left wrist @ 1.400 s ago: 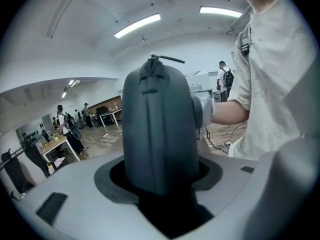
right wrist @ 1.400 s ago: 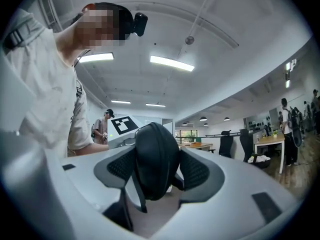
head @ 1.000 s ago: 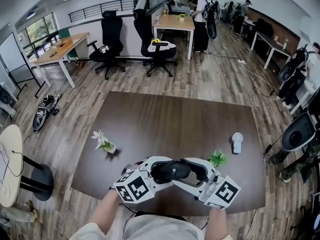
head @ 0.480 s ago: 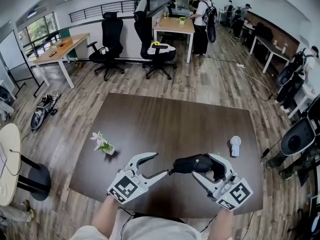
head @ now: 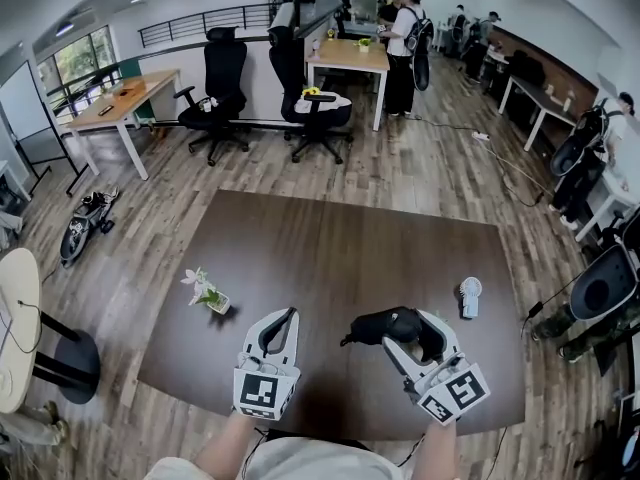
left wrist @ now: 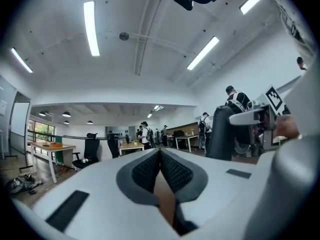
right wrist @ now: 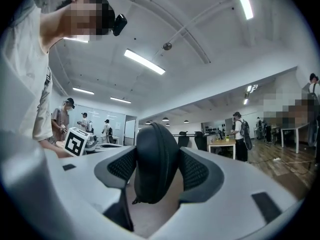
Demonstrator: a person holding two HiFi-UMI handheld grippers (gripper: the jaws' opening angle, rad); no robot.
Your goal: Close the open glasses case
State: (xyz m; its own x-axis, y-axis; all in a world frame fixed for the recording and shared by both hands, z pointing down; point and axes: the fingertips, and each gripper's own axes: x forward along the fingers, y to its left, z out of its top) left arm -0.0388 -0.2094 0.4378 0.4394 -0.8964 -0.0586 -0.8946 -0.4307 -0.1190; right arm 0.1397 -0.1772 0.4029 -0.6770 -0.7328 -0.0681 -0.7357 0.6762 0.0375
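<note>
Right gripper view: we find the glasses case (right wrist: 154, 165) standing on edge between the ribbed grey pads (right wrist: 196, 170) of the right gripper (head: 405, 328). The gripper clamps it across its two broad faces, with the jaws spread wide by its thickness. The case is held above the near right part of the brown table (head: 330, 238), not resting on it.

It is a black, rounded clamshell with a matt, fine-grained covering and a zip seam running round its rim. A short pull tab hangs at the lower end. The two halves appear to meet along that seam, so we judge the case closed or all but closed. Whether the zip is fully run we cannot tell.

We judge it light and semi-rigid. The shell should bear a firm squeeze without collapse, and its textured skin should not slip against the ribbed pads. The sound hold is across the faces near the middle, leaving the rim free.

The left gripper (head: 287, 316) has just clenched its jaws. They meet with nothing between them, well apart from the case.
</note>
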